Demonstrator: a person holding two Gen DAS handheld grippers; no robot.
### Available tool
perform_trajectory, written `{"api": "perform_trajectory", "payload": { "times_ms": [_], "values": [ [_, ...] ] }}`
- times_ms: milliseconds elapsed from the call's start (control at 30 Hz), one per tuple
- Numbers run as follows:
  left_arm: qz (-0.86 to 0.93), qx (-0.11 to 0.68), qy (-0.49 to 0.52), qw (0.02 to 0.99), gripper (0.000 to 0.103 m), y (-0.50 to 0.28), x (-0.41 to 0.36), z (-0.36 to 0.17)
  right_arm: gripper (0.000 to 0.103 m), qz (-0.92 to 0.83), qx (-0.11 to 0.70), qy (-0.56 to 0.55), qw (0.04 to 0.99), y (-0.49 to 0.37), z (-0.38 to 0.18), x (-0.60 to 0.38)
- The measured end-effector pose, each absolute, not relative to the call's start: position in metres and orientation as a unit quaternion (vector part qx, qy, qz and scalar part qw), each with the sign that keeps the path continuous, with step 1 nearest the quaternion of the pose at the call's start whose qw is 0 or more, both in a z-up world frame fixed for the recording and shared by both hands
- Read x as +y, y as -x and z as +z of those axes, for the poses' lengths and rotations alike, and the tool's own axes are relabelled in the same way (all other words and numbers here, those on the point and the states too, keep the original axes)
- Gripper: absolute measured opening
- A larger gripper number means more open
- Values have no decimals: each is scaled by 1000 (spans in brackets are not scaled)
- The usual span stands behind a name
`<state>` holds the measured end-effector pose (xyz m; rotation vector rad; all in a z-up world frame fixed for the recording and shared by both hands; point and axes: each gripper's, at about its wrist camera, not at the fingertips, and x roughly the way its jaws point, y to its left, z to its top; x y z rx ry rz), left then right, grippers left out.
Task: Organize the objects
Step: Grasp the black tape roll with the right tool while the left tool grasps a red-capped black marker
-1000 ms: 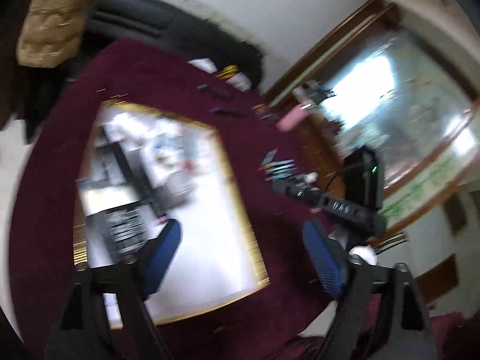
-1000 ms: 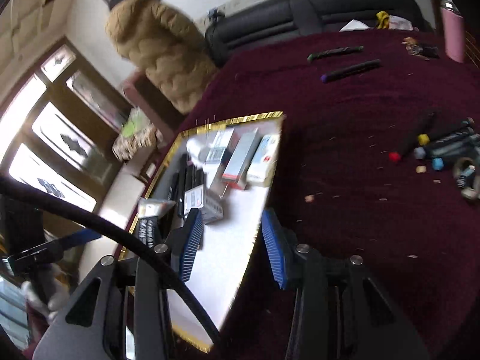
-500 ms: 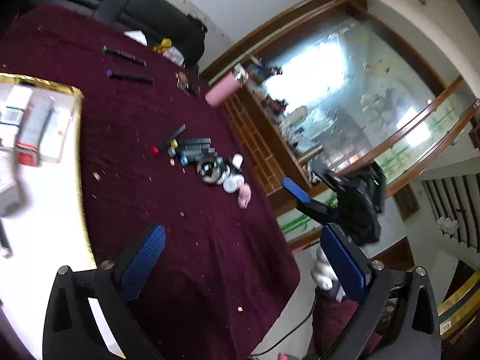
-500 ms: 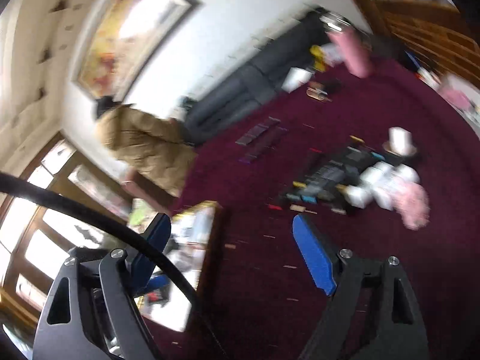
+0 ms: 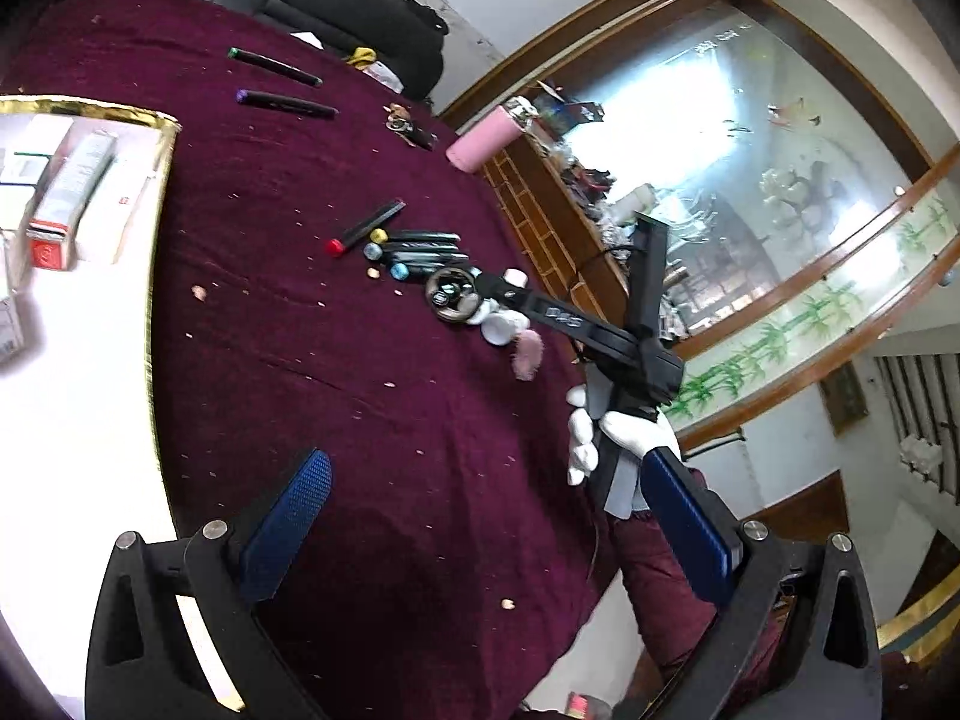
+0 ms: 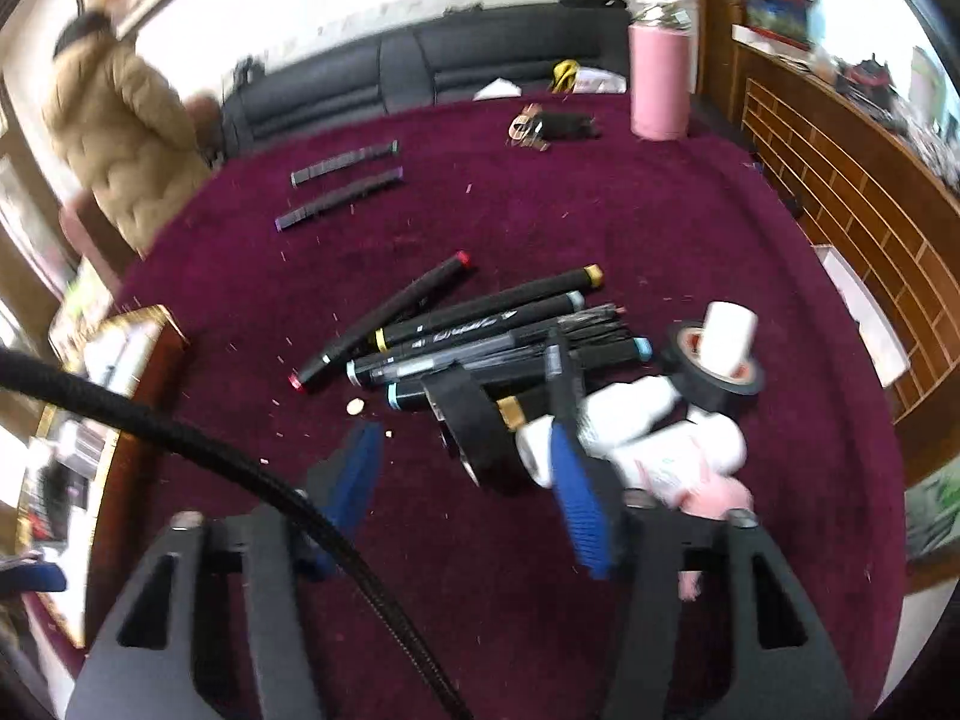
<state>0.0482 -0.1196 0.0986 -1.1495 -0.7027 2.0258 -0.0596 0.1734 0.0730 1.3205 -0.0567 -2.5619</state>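
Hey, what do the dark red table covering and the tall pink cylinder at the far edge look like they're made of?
The dark red table covering looks like velvet or a similar napped fabric: matte, soft sheen, lint specks clinging to it, faint creases. The tall pink cylinder looks like a bottle of smooth coated metal or plastic, with an even satin surface and a shiny cap; which one can't be told.

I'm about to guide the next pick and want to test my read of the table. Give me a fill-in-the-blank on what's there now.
1. The tall bottle at the far edge of the table is ____ in colour.
2. The lone marker angled away from the marker pile has ____ end caps.
3. The roll of black tape stands between the right gripper's ____ fingers.
4. The cloth covering the table is ____.

Missing words: pink; red; blue; maroon
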Motion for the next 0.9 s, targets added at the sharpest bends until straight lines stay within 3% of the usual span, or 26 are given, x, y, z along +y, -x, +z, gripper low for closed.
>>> {"api": "perform_trajectory", "payload": {
  "times_ms": [67, 100, 133, 467, 633, 667, 800, 900],
  "values": [
    [783, -267, 445, 342, 101, -45, -118, 100, 34, -877, -6, -465, 125, 68, 62, 165],
    [786, -263, 447, 337, 101, -43, -116, 101, 19, -874, -3, -471, 122, 72, 55, 164],
    [789, -257, 450, 330, 101, -40, -114, 102, 17, -871, -9, -475, 125, 73, 49, 165],
    [829, -157, 454, 288, 100, 27, -66, 121, 15, -851, -176, -447, 212, 18, 48, 220],
    [840, -81, 480, 237, 99, 102, -26, 100, 15, -825, -217, -448, 268, 1, 34, 219],
    [839, -71, 489, 226, 96, 113, -20, 91, 15, -822, -222, -448, 273, 0, 33, 218],
    [835, -11, 513, 200, 64, 153, 7, 58, 16, -810, -247, -440, 297, 3, 26, 227],
    [831, 4, 523, 192, 62, 170, 21, 39, 16, -798, -269, -446, 305, 6, 20, 234]
  ]
}}
